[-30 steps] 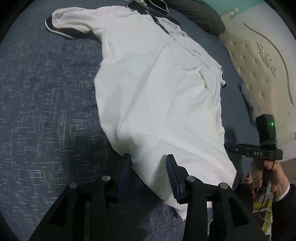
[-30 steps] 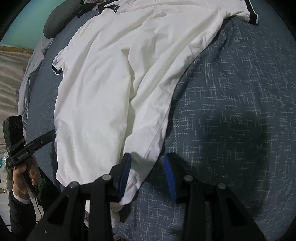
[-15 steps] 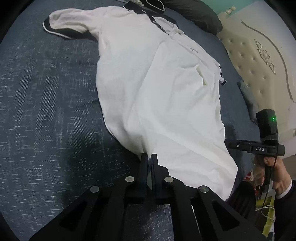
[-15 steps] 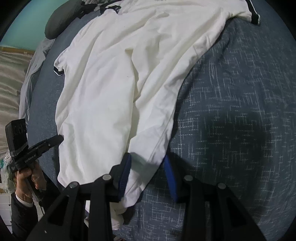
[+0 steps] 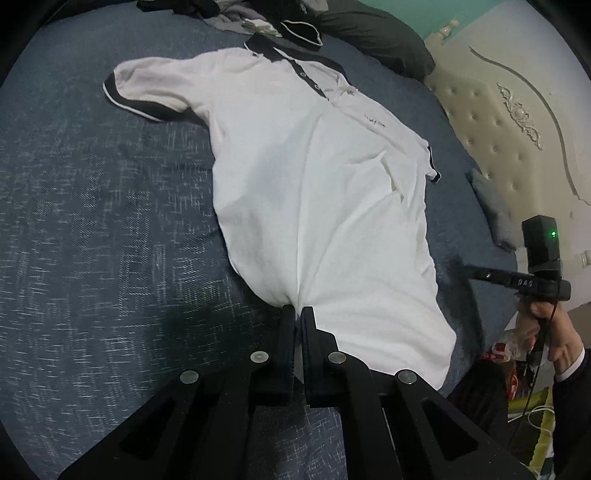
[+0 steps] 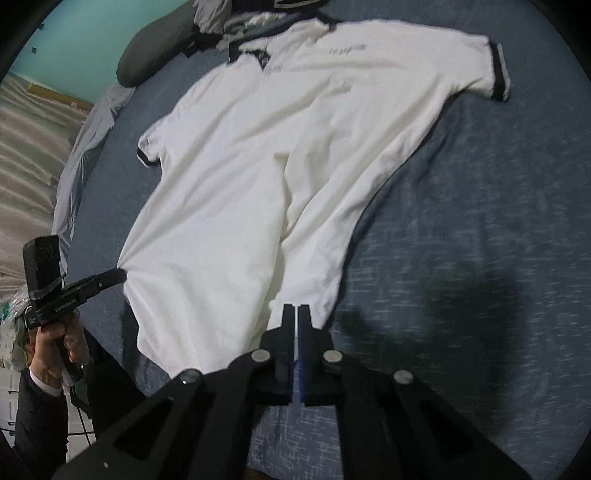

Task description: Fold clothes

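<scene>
A white polo shirt point(image 5: 325, 192) with dark collar and sleeve bands lies spread on a blue bedspread point(image 5: 92, 229), collar at the far end. My left gripper point(image 5: 298, 314) is shut on the shirt's bottom hem, and the cloth puckers toward its tips. The same white polo shirt point(image 6: 266, 173) fills the right wrist view. There my right gripper point(image 6: 296, 312) is shut on the hem at the shirt's other lower corner. Each view shows the opposite gripper at the shirt's side, held by a hand in a dark sleeve.
A dark pillow point(image 5: 373, 33) and a heap of other clothes point(image 5: 236, 18) lie beyond the collar. A cream tufted headboard point(image 5: 498, 122) stands at the right in the left wrist view. Grey bedding point(image 6: 85, 147) hangs at the bed's left edge in the right wrist view.
Both grippers went from open around the hem to shut on it, the left first, then the right. Both have lifted, pulling the hem up so the cloth bunches at their tips.
</scene>
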A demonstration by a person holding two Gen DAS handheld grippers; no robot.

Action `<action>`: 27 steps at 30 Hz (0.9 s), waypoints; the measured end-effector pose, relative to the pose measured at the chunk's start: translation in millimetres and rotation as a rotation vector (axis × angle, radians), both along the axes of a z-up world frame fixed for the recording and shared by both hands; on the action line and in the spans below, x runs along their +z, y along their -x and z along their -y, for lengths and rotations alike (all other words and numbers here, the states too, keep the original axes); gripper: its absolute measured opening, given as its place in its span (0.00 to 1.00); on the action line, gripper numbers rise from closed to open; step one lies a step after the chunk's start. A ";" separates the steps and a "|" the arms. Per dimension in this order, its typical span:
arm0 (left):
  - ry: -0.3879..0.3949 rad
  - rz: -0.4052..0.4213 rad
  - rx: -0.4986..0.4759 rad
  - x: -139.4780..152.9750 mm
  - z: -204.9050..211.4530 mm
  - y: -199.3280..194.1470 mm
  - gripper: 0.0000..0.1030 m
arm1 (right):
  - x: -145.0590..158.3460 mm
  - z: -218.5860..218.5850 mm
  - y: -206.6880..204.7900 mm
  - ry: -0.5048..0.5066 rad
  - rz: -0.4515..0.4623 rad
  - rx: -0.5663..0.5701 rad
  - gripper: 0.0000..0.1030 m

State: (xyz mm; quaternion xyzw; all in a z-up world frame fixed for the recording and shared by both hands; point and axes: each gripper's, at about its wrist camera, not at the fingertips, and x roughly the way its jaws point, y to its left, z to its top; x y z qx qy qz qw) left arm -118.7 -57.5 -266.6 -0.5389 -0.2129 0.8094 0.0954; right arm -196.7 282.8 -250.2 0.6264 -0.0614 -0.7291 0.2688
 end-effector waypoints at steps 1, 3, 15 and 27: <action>0.007 -0.003 0.000 2.9 1.0 0.3 0.03 | 4.3 -1.7 1.5 -0.002 -0.010 -0.005 0.00; 0.016 -0.007 0.003 7.2 2.7 1.5 0.03 | 13.6 -6.8 4.6 -0.007 -0.029 -0.017 0.00; 0.059 -0.014 0.039 22.4 35.2 -6.0 0.03 | -19.9 4.8 -6.1 0.018 0.124 -0.017 0.46; 0.027 -0.016 0.081 21.1 58.0 -12.7 0.03 | -61.2 56.5 -22.0 -0.011 0.206 0.013 0.46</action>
